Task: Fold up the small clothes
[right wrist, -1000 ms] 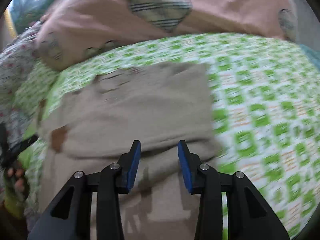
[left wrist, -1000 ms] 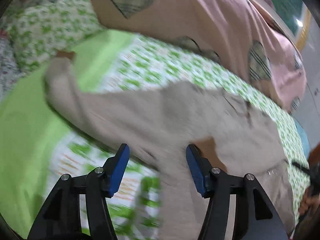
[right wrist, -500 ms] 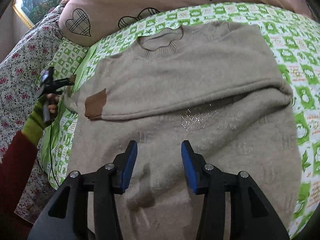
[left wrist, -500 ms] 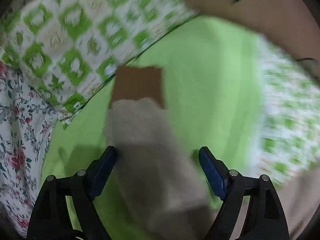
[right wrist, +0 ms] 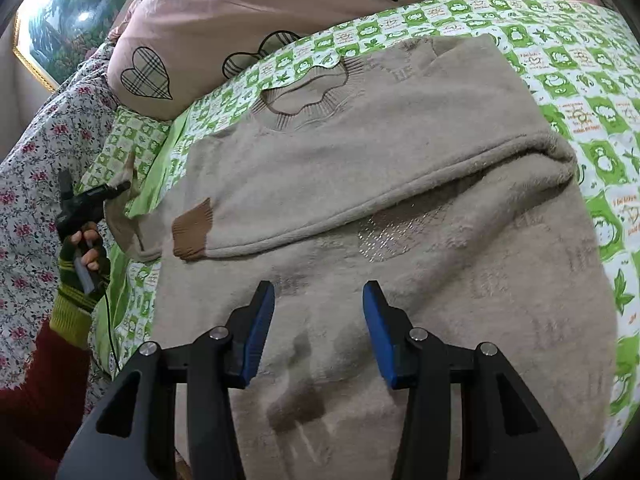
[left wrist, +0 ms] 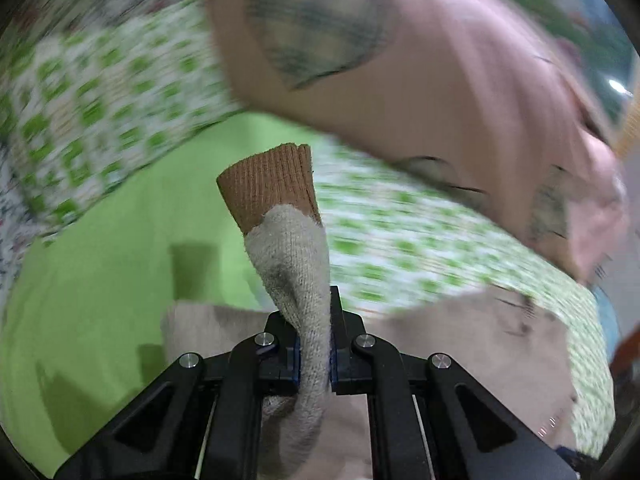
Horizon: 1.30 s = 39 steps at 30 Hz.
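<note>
the beige knit sweater (right wrist: pixel 400 200) lies flat on the green-checked bedspread (right wrist: pixel 580 92), soft, light and floppy, so it is best pinched near a cuff, as the left gripper (left wrist: pixel 314 360), jaws just closed, clamps its sleeve (left wrist: pixel 294 264) below the brown cuff (left wrist: pixel 270 188) at twelve o'clock, while the right gripper (right wrist: pixel 319 332) hovers half open over the hem.

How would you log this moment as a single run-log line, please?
left tongs: shut on sleeve | right tongs: open, above sweater | other sleeve: already folded across
</note>
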{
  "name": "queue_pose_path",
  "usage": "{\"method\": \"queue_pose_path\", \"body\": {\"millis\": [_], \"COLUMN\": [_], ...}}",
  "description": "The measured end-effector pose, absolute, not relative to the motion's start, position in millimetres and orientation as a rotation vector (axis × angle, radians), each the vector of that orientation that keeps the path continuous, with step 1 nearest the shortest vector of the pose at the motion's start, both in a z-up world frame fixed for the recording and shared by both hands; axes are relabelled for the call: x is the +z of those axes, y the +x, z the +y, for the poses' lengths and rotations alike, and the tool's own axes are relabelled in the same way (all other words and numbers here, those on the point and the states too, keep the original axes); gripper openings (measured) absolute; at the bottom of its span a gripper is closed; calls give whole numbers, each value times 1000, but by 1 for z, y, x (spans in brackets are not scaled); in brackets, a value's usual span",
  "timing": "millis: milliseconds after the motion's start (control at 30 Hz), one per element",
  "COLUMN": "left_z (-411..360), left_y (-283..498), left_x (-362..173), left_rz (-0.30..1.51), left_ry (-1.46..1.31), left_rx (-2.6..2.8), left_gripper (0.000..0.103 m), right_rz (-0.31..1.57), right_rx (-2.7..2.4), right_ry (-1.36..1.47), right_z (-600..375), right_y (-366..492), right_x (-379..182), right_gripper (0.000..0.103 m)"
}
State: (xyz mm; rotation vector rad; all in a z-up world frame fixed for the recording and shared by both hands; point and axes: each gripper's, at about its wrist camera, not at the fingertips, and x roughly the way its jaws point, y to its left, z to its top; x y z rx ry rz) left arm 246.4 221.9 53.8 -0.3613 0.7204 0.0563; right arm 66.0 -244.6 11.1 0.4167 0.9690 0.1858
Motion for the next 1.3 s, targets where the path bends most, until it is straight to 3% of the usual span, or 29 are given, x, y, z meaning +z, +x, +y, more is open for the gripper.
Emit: {"method": "queue_pose_path", "body": {"millis": [400, 767, 833, 867, 900, 1033, 1300], "left_z": [12, -108, -115, -115, -113, -96, -7], "left_y": [231, 259, 261, 262, 260, 229, 156], "left_x": [68, -5, -18, -23, -25, -17, -2], "left_rz": [676, 832, 871, 890, 902, 886, 851], "left_ry": [-230, -53, -44, -52, -64, -71, -141], "left_rx": [-261, -347, -339, -340, -343, -339, -151], "left_gripper": [8, 11, 25, 30, 42, 61, 68], "right_rz": [911, 883, 881, 880, 876, 844, 855], "right_rx": [109, 57, 44, 38, 33, 41, 145], "right_ry": [472, 523, 538, 544, 550, 532, 550], "right_z": [-281, -305, -308, -310, -311, -312, -289], "right_y": [32, 20, 21, 22, 22, 35, 129], "right_x": [20, 17, 19, 19, 20, 32, 32], "right_gripper": [47, 47, 49, 54, 57, 59, 59]}}
